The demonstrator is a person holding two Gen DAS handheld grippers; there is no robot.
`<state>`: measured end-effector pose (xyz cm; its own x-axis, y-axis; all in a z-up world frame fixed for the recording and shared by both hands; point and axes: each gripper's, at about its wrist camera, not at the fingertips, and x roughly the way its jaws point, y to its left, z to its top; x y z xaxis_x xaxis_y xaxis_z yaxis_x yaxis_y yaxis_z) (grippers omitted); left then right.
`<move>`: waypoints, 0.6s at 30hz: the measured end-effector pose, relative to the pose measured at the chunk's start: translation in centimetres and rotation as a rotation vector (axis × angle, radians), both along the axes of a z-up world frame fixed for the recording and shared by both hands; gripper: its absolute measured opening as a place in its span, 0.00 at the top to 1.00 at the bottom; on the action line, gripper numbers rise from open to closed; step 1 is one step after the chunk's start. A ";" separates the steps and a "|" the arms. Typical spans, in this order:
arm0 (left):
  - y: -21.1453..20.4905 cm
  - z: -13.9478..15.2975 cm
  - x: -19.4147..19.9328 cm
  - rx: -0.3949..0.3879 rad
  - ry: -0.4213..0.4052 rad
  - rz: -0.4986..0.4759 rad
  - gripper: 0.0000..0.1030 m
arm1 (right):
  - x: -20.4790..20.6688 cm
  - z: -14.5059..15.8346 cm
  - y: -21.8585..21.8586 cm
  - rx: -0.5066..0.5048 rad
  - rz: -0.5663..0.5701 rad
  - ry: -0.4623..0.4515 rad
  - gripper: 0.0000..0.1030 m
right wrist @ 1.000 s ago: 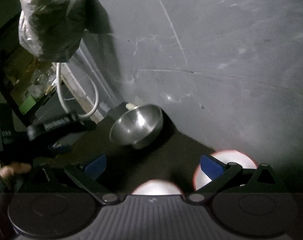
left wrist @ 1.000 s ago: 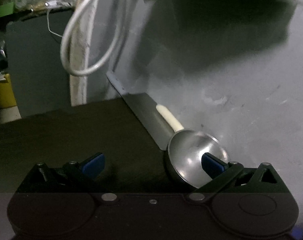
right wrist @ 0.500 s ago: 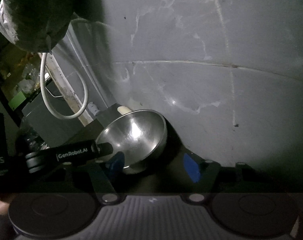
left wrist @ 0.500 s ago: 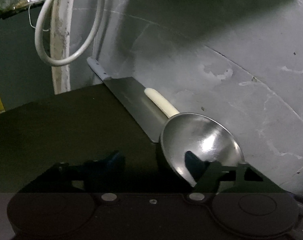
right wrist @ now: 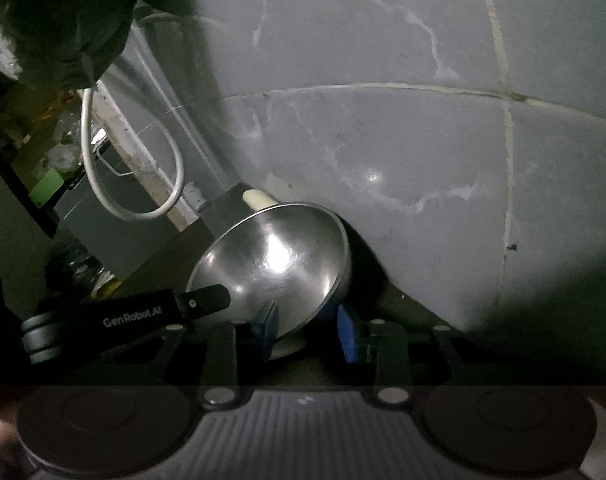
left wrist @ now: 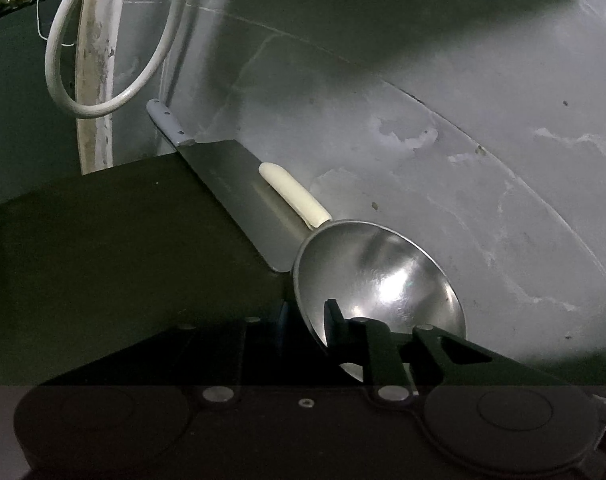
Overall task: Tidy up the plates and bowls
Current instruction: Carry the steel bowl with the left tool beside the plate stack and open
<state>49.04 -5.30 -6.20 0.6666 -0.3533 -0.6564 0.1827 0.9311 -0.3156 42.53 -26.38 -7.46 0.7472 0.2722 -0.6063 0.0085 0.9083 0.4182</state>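
Observation:
A steel bowl (left wrist: pixel 387 284) is tilted up off the dark counter, close to the grey tiled wall. My left gripper (left wrist: pixel 305 322) is shut on its near rim, one finger inside and one outside. In the right wrist view the same bowl (right wrist: pixel 279 264) fills the centre, with the left gripper's finger (right wrist: pixel 201 300) on its left rim. My right gripper (right wrist: pixel 309 330) has its blue pads on either side of the bowl's lower right rim, closed on it.
A cleaver with a grey handle (left wrist: pixel 231 196) and a cream-handled tool (left wrist: pixel 293 196) lie along the wall behind the bowl. A white hose loop (left wrist: pixel 103 60) hangs at the left. The dark counter (left wrist: pixel 115 240) spreads to the left.
Both grippers moved in on the bowl and closed on its rim. The bowl has tipped up off the counter. The white plates seen earlier under the right gripper have left view.

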 end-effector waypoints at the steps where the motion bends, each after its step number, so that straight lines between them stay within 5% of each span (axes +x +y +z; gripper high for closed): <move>1: 0.1 0.2 -0.3 0.002 -0.003 -0.002 0.81 | -0.2 0.2 -0.1 0.000 0.007 -0.005 0.65; 8: 0.8 3.1 -4.3 0.010 -0.070 0.004 0.81 | -3.6 2.4 -0.4 0.023 0.067 -0.092 0.66; 18: 1.5 7.5 -16.3 0.012 -0.118 -0.025 0.79 | -12.9 6.7 -1.4 -0.006 0.232 -0.111 0.66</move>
